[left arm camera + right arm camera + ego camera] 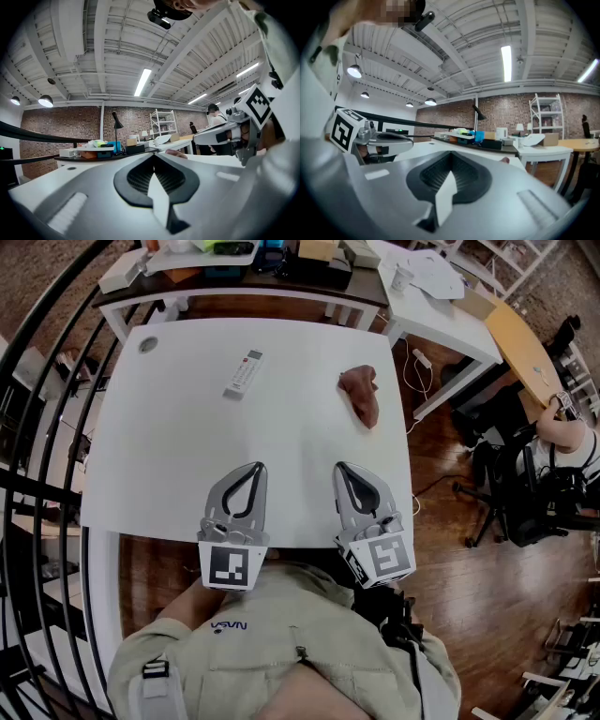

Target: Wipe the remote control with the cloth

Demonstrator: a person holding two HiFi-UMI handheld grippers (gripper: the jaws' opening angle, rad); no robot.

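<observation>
A white remote control [244, 373] lies on the white table [187, 456], towards its far left. A crumpled reddish-brown cloth [362, 393] lies at the far right of the table; only its top shows past the jaws [176, 154] in the left gripper view. My left gripper [257, 466] and right gripper [339, 467] rest side by side at the near edge, both shut and empty, pointing level towards the far side. Each gripper view looks along its own closed jaws, whose tips [153, 154] [451, 153] meet. The remote is hidden in both gripper views.
A dark desk [244, 268] with boxes and clutter stands behind the table. A white side table [441, 315] and a wooden table [525, 348] are at the right. A black railing [37, 484] runs along the left. A seated person [562, 442] is far right.
</observation>
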